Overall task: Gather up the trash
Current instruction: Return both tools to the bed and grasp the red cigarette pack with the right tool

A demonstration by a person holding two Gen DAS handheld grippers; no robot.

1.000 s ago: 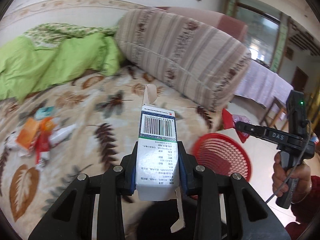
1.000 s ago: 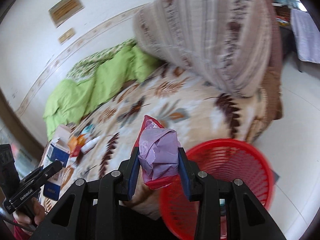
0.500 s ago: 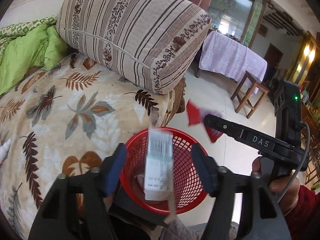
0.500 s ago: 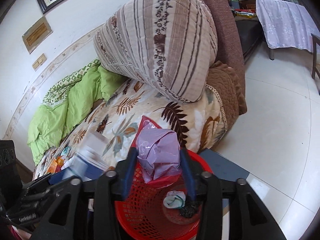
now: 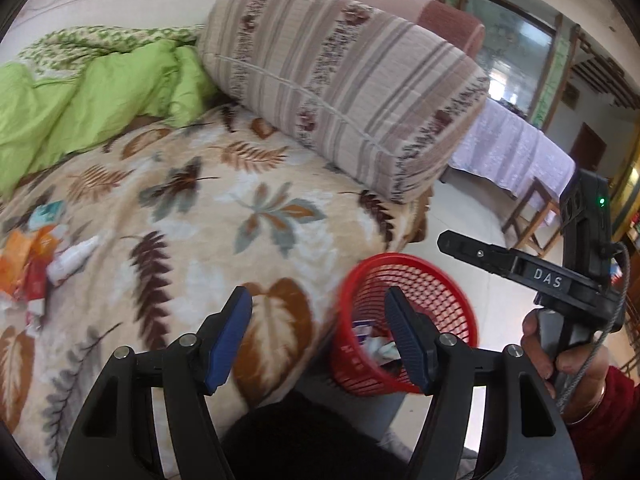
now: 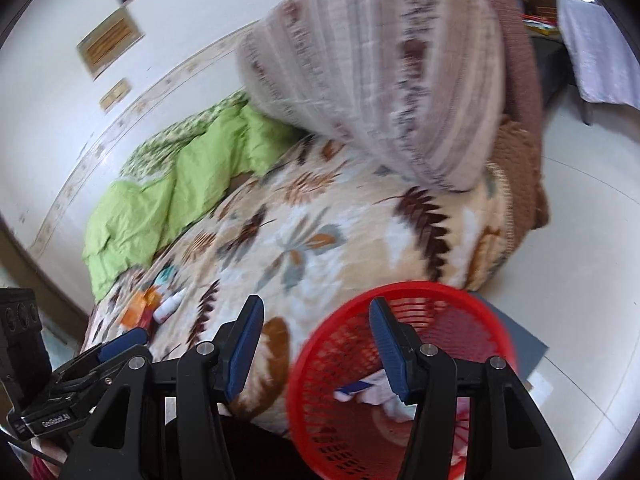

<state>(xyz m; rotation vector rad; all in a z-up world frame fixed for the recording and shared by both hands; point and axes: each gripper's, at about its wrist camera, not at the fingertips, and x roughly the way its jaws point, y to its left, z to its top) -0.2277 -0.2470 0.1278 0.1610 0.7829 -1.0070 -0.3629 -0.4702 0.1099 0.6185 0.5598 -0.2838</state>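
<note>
Both grippers, left gripper (image 5: 318, 334) and right gripper (image 6: 316, 346), now gape empty; their carton and wrapper apparently lie in the red basket (image 6: 486, 308), while more litter (image 5: 38, 262) remains.

A bed (image 5: 248, 216) with a leaf-patterned blanket stands against a white wall (image 6: 52, 128). The tiled floor (image 6: 580, 240) is pale. Daylight enters through a window (image 5: 508, 64).

Your left tool (image 5: 318, 340) dropped the carton and your right tool (image 6: 316, 350) the purple bag; both now lie in the red basket (image 6: 472, 312).
</note>
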